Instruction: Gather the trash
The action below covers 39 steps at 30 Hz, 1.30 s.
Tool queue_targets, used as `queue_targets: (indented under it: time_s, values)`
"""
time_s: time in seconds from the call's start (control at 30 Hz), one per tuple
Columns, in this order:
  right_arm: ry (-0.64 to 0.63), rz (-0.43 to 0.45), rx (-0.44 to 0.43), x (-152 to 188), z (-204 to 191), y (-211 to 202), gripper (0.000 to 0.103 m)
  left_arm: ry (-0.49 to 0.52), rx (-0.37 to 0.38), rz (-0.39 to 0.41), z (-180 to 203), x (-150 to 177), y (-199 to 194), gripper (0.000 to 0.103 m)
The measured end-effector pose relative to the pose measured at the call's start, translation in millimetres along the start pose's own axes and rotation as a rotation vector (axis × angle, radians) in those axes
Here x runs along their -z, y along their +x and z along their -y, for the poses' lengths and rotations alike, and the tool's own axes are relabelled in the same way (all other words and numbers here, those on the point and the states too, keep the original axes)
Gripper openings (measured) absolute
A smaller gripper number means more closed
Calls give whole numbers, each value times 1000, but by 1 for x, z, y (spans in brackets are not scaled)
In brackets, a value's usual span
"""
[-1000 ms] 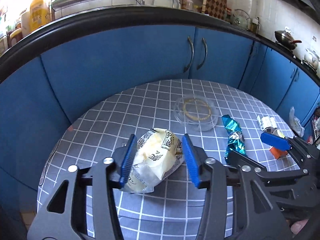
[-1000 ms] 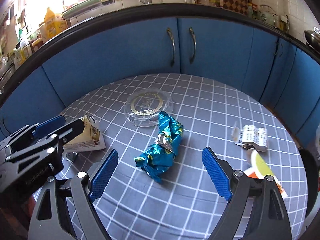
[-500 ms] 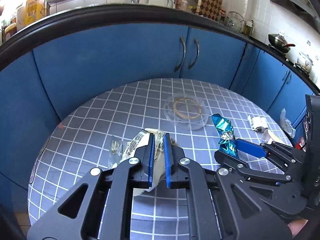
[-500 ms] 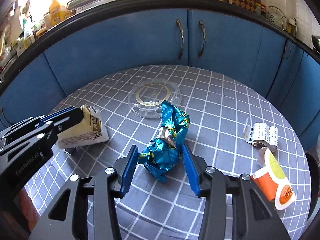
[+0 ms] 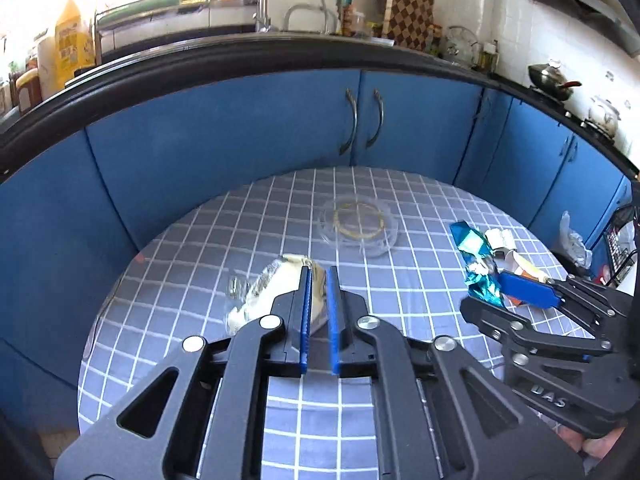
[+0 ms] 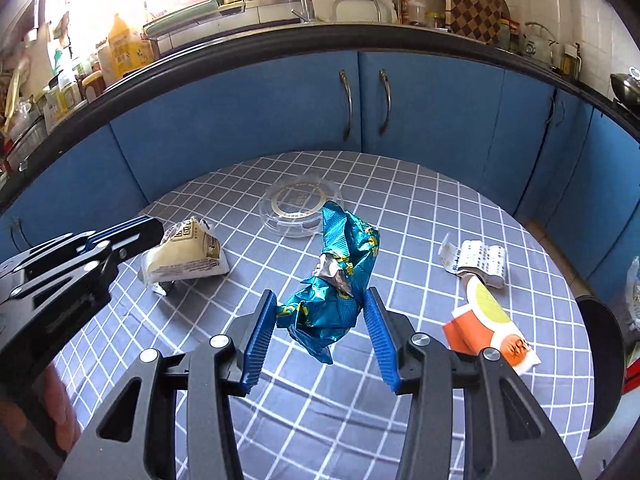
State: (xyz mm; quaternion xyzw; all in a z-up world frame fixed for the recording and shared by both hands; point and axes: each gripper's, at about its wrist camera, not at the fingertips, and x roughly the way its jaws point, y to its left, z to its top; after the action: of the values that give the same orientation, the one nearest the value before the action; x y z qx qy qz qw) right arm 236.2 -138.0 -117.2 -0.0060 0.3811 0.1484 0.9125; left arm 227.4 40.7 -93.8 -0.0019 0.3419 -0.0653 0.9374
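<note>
**Both grippers loaded, two wrappers off the cloth**

On my left, the left gripper [image 5: 318, 276] had its fingers pressed nearly together, pinching the thin edge of the cream wrapper [image 6: 184, 254], which hung from them just above the checked tablecloth [image 6: 400, 208]. Further right, the right gripper [image 6: 322, 312] clamped the crumpled teal wrapper [image 6: 340, 280] across its bulk, so its fingers stayed partly apart. The clear lid [image 6: 302, 208], the paper scrap [image 6: 480, 258] and the orange cup [image 6: 490, 328] lay uncollected.

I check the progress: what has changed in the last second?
Both took hold: left hand-held gripper closed on the yellow-white wrapper, right hand-held gripper on the teal foil wrapper, which now looks slightly raised. Clear lid, orange cup stayed.
</note>
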Motion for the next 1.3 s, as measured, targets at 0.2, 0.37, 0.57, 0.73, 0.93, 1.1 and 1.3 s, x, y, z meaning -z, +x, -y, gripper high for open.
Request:
queue_targets:
  time_s: [0.2,0.37,0.57,0.73,0.93,1.1,1.3]
  values:
    - [-15,-12,0,4,-1,0,44,-39,-49,15,-10,-9,5,98]
    - [-1,-10,-10,1,3,6,44,-21,-128,144,-9,-9,-3,99]
    - [6,-34,-15,2,5,17,44,42,-105,19,-4,-3,29,80]
    - [16,-36,-19,-1,9,19,44,64,-96,-61,0,6,49,35]
    - [21,-27,-15,-4,11,17,44,53,-54,-63,1,3,45,13]
    - [18,-4,-12,-10,10,8,44,67,-53,-15,10,-7,26,13]
    - [14,25,-9,-14,11,-10,44,79,-37,17,22,-14,9,13]
